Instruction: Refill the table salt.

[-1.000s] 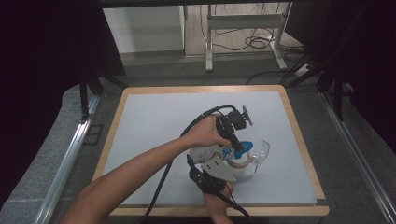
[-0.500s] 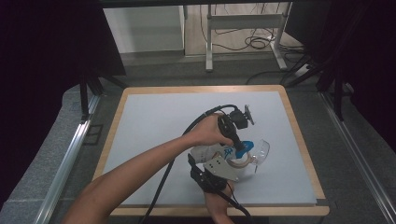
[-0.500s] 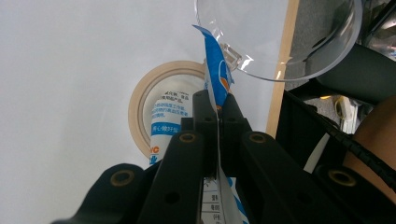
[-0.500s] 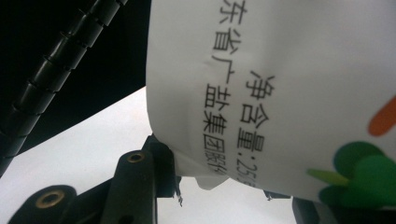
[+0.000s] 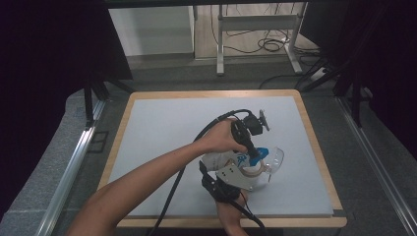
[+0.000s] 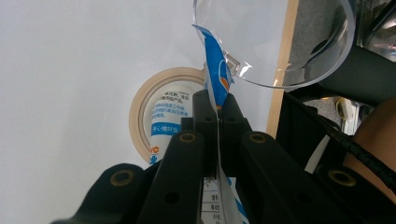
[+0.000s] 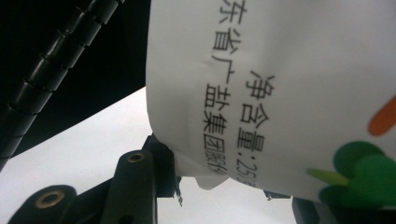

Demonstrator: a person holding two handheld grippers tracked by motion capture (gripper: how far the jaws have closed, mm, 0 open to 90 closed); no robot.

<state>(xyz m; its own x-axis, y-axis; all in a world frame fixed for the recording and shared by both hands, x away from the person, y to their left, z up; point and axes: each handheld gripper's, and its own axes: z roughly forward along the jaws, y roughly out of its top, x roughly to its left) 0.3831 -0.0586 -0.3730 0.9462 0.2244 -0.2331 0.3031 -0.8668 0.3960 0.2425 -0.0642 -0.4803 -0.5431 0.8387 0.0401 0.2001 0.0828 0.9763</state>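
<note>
Seen from above, a person works at a white-topped table (image 5: 162,142) with a wooden rim, holding a two-jaw gripper in each hand. Both meet near the middle of the table, toward its right and near side, around a white and blue printed pouch (image 5: 231,160).

The left gripper (image 5: 256,156) comes in from the left, its jaws pressed fully together on the pouch's blue top edge. In the left gripper view that edge (image 6: 215,70) stands up between the closed jaws and leans over the rim of a clear plastic bowl (image 6: 280,42). A roll of tape (image 6: 140,100) lies flat on the table just beyond the jaws.

The right gripper (image 5: 223,189) reaches in from the near edge and grips the pouch's lower part. In the right gripper view the white printed film (image 7: 261,84) bulges between its partly spread jaws, the pads pressing its sides.

The step in hand looks like tipping the pouch into the bowl. To do it well, the top edge should probably stay over the bowl's mouth while the lower end is raised slowly, keeping both grips firm so the soft film neither slips nor folds shut. The light bowl could slide if nudged.
</note>
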